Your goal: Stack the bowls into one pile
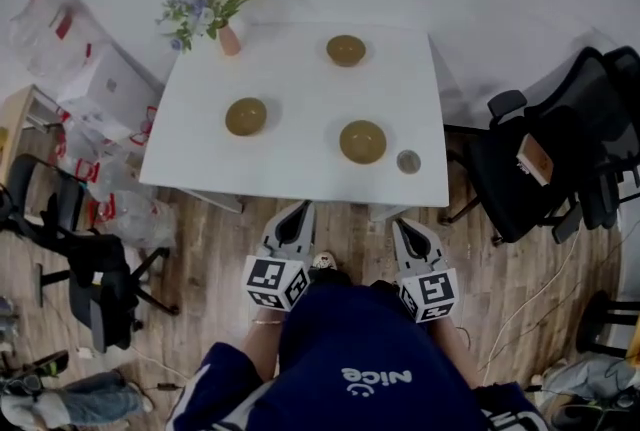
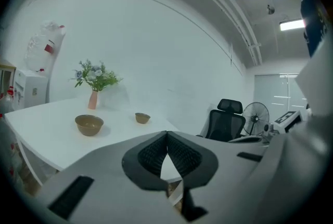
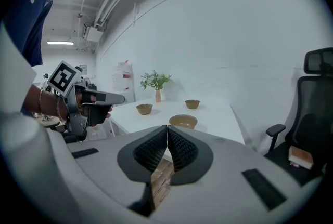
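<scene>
Left gripper [image 1: 297, 209] and right gripper [image 1: 405, 224]: we are holding both with jaws pressed together, empty, just off the tabletop [image 1: 300, 79] edge. Bowls are sitting apart: left bowl [image 1: 246, 116] at 9 o'clock, far bowl [image 1: 346, 50] at 1, near bowl [image 1: 362, 141] at 4.

Table [image 1: 300, 174] holds far bowl [image 1: 345, 50], left bowl [image 1: 246, 116], near bowl [image 1: 362, 141], well apart; vase [image 1: 229, 40] far-left corner.

Bowls [image 1: 246, 116] olive-brown; table [image 1: 300, 159] white; vase [image 1: 229, 41] pink; floor [image 1: 210, 249] brown wood-grain; chair [image 1: 520, 179] black.
</scene>
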`<state>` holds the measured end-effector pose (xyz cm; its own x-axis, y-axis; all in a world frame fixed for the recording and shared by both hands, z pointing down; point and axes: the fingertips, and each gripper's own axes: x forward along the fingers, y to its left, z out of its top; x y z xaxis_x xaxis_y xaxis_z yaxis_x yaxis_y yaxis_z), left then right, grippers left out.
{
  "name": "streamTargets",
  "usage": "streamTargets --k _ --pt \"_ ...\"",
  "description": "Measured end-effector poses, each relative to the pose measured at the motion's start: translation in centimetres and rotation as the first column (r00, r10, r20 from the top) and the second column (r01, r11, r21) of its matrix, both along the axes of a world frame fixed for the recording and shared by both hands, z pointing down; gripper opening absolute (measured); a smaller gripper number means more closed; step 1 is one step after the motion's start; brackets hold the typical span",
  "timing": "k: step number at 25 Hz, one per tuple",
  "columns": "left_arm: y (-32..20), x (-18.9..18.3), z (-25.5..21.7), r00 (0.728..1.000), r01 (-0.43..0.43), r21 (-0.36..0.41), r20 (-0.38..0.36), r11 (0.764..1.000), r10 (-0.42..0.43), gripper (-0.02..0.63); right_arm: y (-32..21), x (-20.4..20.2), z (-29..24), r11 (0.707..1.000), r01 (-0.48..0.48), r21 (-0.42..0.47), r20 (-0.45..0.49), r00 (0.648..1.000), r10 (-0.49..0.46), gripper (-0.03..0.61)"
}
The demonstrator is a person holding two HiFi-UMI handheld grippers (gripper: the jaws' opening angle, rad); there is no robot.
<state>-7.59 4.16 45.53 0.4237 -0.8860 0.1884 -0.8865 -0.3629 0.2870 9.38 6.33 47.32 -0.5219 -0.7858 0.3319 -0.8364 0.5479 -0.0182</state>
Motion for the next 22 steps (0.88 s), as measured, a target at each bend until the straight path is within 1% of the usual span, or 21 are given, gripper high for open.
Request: streamTargets --k 2,4,6,8,13,18,22 --pt "-1.0 -0.6 0.1 1.0 -0.028 0.004 0.011 1.0 0.028 0.018 -0.7 -1.2 0.4 1.0 -0.018 -0.003 -0.005 1.0 0.018 0.023" --pt "-1.7 -1.1 -0.1 0.998 -0.056 0.012 0.013 0.998 0.056 0.018 -1.1 -2.0 0.7 0.999 -0.041 -0.024 0.012 0.999 0.041 0.023" --pt "-2.2 -1.4 -0.5 0.997 -0.077 0.027 -0.013 0.997 0.078 0.018 -1.5 -2.7 0.8 0.999 -0.043 -0.025 0.007 0.999 0.043 0.023" --pt "-2.8 -1.9 -0.9 0.996 -0.079 0.037 -0.037 0.996 0.081 0.017 -2.1 -3.2 0.8 0.999 -0.037 -0.015 -0.013 0.999 0.037 0.023" --pt "-4.2 -3.7 -0.2 0.998 -0.05 0.015 -0.038 0.999 0.051 0.018 -3.9 -3.9 0.5 0.999 -0.047 -0.023 -0.017 0.999 0.047 0.023" --pt "-5.3 -4.7 0.1 0.999 -0.009 0.0 -0.044 1.0 0.009 0.018 -5.6 -3.6 0.7 0.997 -0.076 -0.034 -0.038 0.996 0.075 0.023" --pt "-6.7 -5.1 0.4 0.999 0.015 -0.003 -0.034 1.0 -0.015 0.018 -7.3 -3.8 0.8 0.998 -0.058 -0.026 -0.055 0.997 0.057 0.023"
